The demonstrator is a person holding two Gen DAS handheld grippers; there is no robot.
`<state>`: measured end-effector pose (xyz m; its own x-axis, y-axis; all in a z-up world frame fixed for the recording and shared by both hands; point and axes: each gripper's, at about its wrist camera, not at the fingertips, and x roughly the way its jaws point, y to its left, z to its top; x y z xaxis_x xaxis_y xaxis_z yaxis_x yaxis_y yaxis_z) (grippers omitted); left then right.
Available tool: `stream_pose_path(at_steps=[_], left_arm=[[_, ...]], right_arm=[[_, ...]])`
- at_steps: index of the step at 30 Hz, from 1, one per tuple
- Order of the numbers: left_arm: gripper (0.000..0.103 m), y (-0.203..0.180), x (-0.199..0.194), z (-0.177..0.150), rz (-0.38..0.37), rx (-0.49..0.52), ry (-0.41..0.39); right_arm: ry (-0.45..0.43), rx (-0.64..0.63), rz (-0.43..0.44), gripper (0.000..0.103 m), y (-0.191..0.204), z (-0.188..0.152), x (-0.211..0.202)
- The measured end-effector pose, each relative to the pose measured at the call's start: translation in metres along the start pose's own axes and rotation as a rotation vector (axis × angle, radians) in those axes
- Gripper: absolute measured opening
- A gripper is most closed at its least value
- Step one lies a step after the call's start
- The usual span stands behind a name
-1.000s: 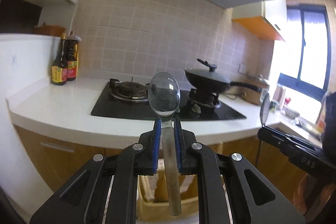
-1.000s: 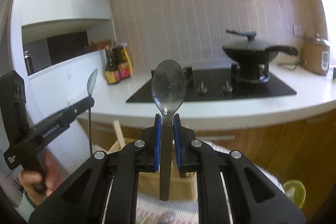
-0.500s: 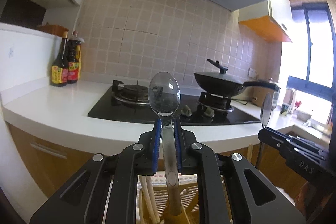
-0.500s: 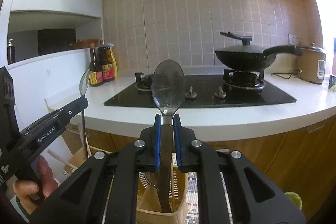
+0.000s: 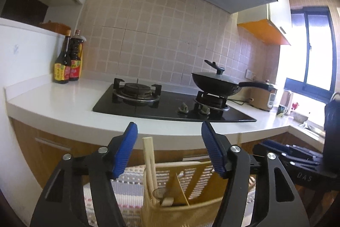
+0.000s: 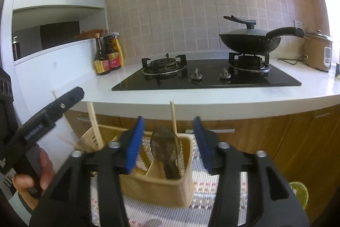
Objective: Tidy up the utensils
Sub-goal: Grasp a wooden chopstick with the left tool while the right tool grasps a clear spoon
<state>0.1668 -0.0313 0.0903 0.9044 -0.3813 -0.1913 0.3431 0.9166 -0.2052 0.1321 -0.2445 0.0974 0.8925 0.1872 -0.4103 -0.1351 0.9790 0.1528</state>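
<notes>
You are opening both the left gripper (image 5: 169, 147) and right gripper (image 6: 167, 140), fingers gripping nothing. The spoon (image 6: 166, 150) is standing in the holder (image 6: 161, 186); it looks stiff, slick metal, so take its handle.

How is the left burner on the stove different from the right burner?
The left burner is bare, while the right burner carries a black lidded wok. The left burner lies nearer the sauce bottles, the right burner nearer the rice cooker. Both have black pan supports.
</notes>
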Motion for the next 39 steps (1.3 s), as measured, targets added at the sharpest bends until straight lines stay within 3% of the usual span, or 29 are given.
stream_pose_path(at_steps=[3, 9, 15, 23, 30, 33, 39], left_arm=[[0.069, 0.005, -0.018, 0.003, -0.023, -0.022, 0.031], [0.069, 0.006, -0.041, -0.004, -0.050, -0.025, 0.125], [0.068, -0.010, -0.053, -0.027, -0.036, 0.073, 0.274], [0.063, -0.031, -0.061, -0.085, -0.018, 0.230, 0.481], [0.061, -0.020, -0.055, -0.128, -0.080, 0.206, 0.669], [0.056, -0.020, -0.051, -0.143, -0.093, 0.226, 0.729], [0.054, -0.029, -0.049, -0.162, -0.146, 0.258, 0.814]], right_arm=[[0.043, -0.004, -0.022, 0.047, 0.005, -0.006, -0.009], [0.192, -0.011, -0.053, 0.047, 0.019, -0.022, -0.022], [0.401, 0.020, -0.070, 0.047, 0.026, -0.055, -0.023], [0.577, 0.124, -0.042, 0.047, 0.020, -0.105, -0.022], [0.653, 0.169, -0.028, 0.046, 0.024, -0.135, -0.020], [0.690, 0.180, -0.020, 0.036, 0.028, -0.146, -0.017], [0.726, 0.172, -0.025, 0.028, 0.037, -0.156, -0.010]])
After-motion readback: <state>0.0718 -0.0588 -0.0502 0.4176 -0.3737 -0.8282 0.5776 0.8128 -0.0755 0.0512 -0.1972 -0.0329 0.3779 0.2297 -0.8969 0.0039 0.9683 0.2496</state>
